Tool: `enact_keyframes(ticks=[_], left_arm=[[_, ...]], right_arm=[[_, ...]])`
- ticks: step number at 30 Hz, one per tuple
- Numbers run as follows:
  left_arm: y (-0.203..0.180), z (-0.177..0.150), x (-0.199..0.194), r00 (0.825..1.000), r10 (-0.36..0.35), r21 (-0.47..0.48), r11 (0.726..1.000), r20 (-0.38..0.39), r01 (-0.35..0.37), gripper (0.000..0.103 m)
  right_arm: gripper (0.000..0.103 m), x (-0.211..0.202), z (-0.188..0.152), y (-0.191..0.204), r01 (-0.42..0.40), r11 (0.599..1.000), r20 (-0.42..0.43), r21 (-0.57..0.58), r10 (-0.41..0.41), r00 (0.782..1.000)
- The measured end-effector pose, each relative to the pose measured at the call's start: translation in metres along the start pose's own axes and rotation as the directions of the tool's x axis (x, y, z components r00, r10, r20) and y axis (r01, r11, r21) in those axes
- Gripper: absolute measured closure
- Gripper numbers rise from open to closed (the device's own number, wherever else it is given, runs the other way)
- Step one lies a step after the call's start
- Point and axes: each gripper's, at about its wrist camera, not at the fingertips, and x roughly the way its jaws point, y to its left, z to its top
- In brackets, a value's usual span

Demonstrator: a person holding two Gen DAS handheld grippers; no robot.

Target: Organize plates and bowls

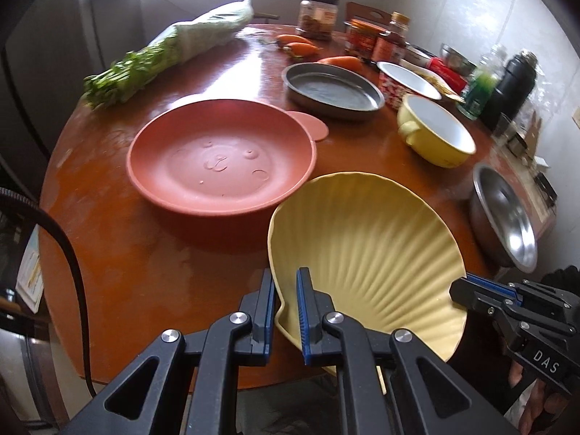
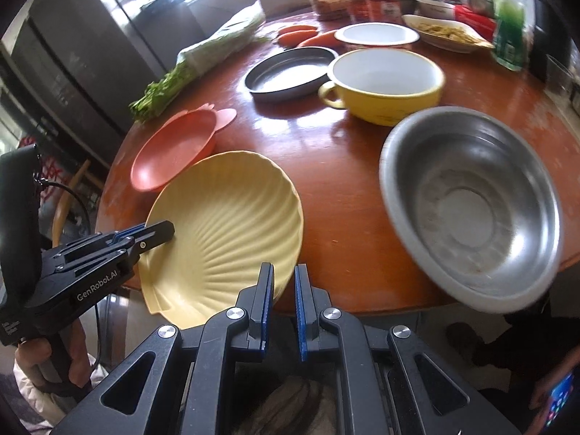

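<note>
While the left tool (image 1: 284, 291) clenched the empty shell plate's (image 1: 366, 239) rim, the empty pink plate (image 1: 221, 156) lay just beyond it on the bench (image 1: 145, 253). From the right wrist, the right tool (image 2: 282, 290) clenched that shell plate's near edge, an empty steel bowl (image 2: 471, 199) beside it.

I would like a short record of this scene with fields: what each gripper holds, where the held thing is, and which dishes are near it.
left gripper: shut on the shell plate's near rim
right gripper: shut on the same plate's other edge
plate position: tilted, at the table's near edge, beside the pink plate
other dishes: steel bowl, yellow cup, metal pan
</note>
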Motion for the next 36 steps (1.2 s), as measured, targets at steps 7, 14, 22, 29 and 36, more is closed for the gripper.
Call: enact_keyframes(ticks=[7, 14, 22, 29, 36], left_arm=[[0.016, 0.006, 0.005, 1.000, 0.009, -0.031, 0.999, 0.009, -0.009, 0.091], [0.021, 0.010, 0.008, 1.000, 0.011, -0.042, 0.999, 0.018, -0.010, 0.091], [0.022, 0.009, 0.010, 0.999, -0.002, -0.059, 0.998, 0.037, 0.004, 0.091], [0.021, 0.006, 0.008, 0.997, 0.039, -0.058, 0.998, 0.069, -0.035, 0.083], [0.036, 0.006, 0.001, 0.995, 0.019, -0.109, 0.994, 0.099, -0.008, 0.040]], right_arm=[[0.092, 0.014, 0.013, 0.011, 0.006, 1.000, -0.004, -0.029, -0.006, 1.000], [0.092, 0.020, 0.017, 0.016, 0.033, 0.999, -0.008, -0.041, -0.033, 0.999], [0.092, 0.020, 0.016, 0.018, 0.052, 0.998, -0.005, -0.047, -0.052, 0.999], [0.078, 0.018, 0.019, 0.016, 0.089, 0.995, 0.025, -0.040, -0.088, 0.996], [0.056, 0.003, 0.022, 0.006, 0.113, 0.994, 0.085, 0.005, -0.113, 0.990]])
